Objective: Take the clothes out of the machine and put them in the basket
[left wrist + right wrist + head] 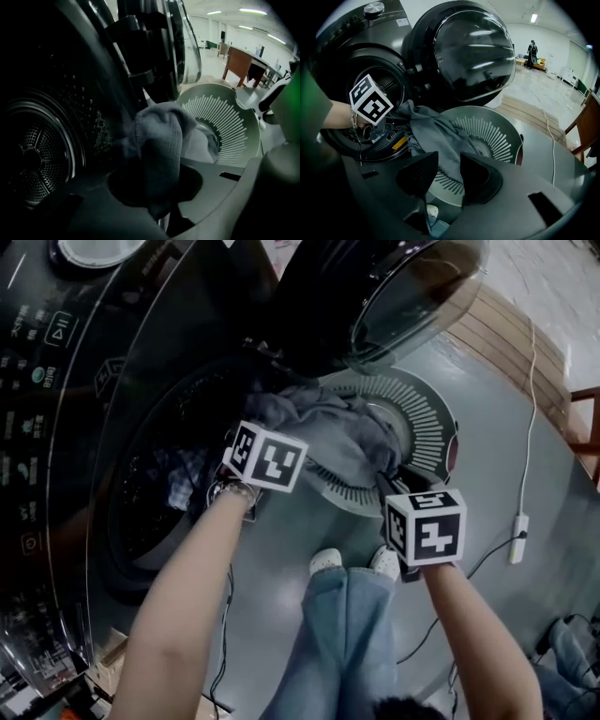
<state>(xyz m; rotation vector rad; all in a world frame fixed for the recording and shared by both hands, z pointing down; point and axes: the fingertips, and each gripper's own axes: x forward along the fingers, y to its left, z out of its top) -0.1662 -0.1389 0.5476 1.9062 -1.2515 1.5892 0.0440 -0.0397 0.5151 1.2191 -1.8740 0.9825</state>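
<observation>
A grey garment (328, 432) stretches from the mouth of the dark washing machine (150, 493) over the rim of the round slotted basket (422, 418). My left gripper (255, 432) is at the machine's opening, shut on one end of the garment (159, 136), which bunches between its jaws. My right gripper (392, 482) hangs over the basket's near rim, shut on the other end. In the right gripper view the garment (431, 129) runs down between the jaws of the right gripper (444, 161). A checked cloth (183, 479) lies in the drum.
The machine's round door (403, 296) stands open above the basket. The person's white shoes (328, 562) are on the floor just in front of the basket. A white cable with a power strip (517, 538) lies to the right, near a wooden chair (586, 427).
</observation>
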